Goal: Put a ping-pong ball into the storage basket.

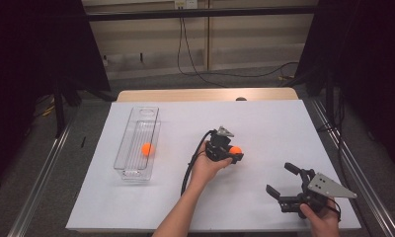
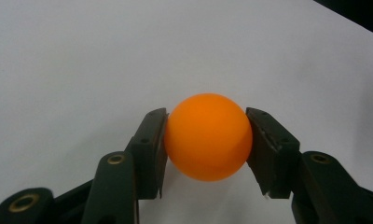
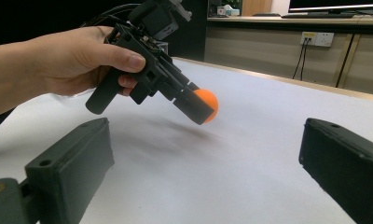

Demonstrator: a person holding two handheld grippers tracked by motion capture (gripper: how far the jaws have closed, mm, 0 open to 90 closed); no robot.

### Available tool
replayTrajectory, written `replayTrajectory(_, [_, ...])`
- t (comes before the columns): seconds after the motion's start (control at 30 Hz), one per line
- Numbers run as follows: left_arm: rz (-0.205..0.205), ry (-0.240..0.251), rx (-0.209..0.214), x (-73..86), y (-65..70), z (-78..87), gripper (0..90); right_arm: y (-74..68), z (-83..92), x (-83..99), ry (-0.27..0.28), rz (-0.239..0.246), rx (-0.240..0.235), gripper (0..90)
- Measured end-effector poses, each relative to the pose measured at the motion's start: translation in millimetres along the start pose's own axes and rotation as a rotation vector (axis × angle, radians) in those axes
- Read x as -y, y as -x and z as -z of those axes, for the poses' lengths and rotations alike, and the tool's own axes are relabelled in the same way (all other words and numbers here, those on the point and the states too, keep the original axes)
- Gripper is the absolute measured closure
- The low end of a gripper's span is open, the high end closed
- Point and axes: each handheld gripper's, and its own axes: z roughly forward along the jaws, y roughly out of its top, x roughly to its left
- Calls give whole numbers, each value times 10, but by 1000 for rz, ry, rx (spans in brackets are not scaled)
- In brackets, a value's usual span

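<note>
A white table [image 1: 136,207] is spreading across the high view, with a wooden edge showing at its far side. Toward its left, a clear plastic bin [image 1: 136,143] is lying lengthwise, and a second orange ball [image 1: 147,149] is sitting inside it near the right wall. Near the table's front right corner, the right gripper [image 1: 279,178] is resting low in the person's hand, its jaws standing wide apart with nothing between them. Near the middle of the table, the left gripper [image 1: 235,152] is clamping the orange ball [image 2: 208,137] between its two black pads, one on each side. The ball is looking smooth, matte, evenly orange and perfectly round, without markings. In the right gripper view it is hanging clear above the table surface.
</note>
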Motion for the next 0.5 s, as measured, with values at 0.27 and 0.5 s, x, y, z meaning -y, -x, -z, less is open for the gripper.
replayTrajectory(0.27, [-2, -12, -15, 24, -33, 58, 509, -1, 0, -1, 0, 0, 0, 22])
replayTrajectory(0.5, [-2, -24, -27, 71, -47, 110, 509, -3, -1, -1, 0, 1, -1, 22])
